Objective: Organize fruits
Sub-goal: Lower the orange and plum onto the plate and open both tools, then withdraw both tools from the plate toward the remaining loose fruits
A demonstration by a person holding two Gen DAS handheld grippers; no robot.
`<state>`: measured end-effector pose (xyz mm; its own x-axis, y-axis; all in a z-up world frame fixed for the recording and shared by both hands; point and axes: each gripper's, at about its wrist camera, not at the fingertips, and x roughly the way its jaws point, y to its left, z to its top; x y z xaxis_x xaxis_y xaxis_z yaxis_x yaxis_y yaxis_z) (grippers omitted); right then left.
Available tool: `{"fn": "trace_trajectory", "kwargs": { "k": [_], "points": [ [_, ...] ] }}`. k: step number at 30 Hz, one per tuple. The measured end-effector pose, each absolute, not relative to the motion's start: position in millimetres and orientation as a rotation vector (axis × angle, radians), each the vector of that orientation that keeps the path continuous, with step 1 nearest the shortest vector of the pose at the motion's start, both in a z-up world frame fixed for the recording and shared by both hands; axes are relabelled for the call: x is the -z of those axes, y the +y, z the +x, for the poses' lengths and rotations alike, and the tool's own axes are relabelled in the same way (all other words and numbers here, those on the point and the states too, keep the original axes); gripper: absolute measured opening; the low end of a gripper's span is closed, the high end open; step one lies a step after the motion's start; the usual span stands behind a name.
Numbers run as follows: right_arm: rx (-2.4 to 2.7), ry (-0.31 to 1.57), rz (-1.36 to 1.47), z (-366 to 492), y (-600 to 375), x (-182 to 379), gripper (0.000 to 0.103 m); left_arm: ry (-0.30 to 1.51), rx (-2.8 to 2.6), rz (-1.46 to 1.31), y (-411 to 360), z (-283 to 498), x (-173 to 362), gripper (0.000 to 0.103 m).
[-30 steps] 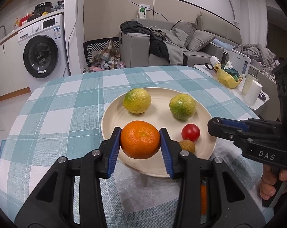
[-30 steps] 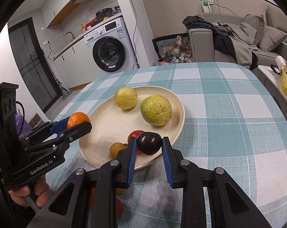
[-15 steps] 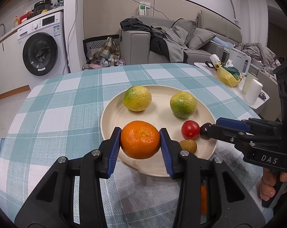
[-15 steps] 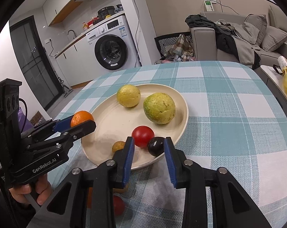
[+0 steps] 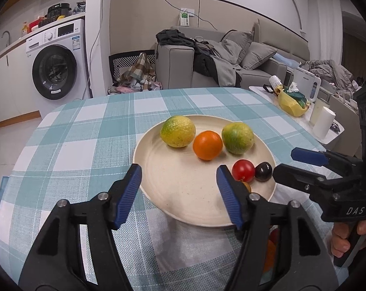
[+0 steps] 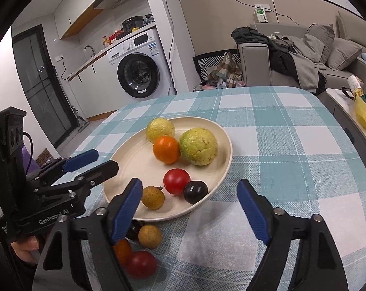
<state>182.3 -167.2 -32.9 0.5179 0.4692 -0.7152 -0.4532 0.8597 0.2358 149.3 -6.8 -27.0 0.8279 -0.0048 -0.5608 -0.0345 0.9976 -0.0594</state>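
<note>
Gaping wide with nothing between them, both grippers' ridged blue pads [image 5: 128, 195] have just been opening. The left gripper [image 5: 179, 195] and right gripper [image 6: 190, 208] hover near the smooth cream plate [image 6: 221, 133]. A round bumpy orange [image 5: 207, 145] sits far on it, between two green-yellow fruits.

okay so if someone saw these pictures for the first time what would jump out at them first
Probably the cream plate on the checked tablecloth, with a bright orange nestled between two yellow-green citrus fruits, and a red tomato beside a dark plum nearer the front. Next, both tongs, left and right, open and empty, jaws just opened.
</note>
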Motion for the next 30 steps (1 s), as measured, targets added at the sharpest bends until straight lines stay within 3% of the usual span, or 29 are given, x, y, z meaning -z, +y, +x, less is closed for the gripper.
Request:
{"fn": "trace_trajectory", "kwargs": {
  "k": [5, 8, 12, 18, 30],
  "points": [
    [-0.544, 0.863, 0.022, 181.6, -170.2, 31.8, 0.092, 0.570, -0.017, -0.066, -6.3, 143.8, 22.9, 0.082],
    [-0.535, 0.866, 0.022, 181.7, -171.7, 32.3, 0.099, 0.558, -0.024, -0.068, -6.7, 139.8, 21.0, 0.085],
    [-0.538, 0.861, 0.024, 181.2, -172.7, 31.6, 0.102, 0.576, -0.026, -0.077, -5.6, 137.6, 21.8, 0.095],
    [-0.547, 0.861, 0.008, 178.5, -169.9, 31.2, 0.103, 0.556, -0.036, -0.089, -3.2, 132.2, 19.7, 0.101],
    [-0.553, 0.864, 0.007, 174.1, -172.5, 29.0, 0.103, 0.566, -0.033, -0.064, -4.5, 119.1, 19.2, 0.102]
  ]
}}
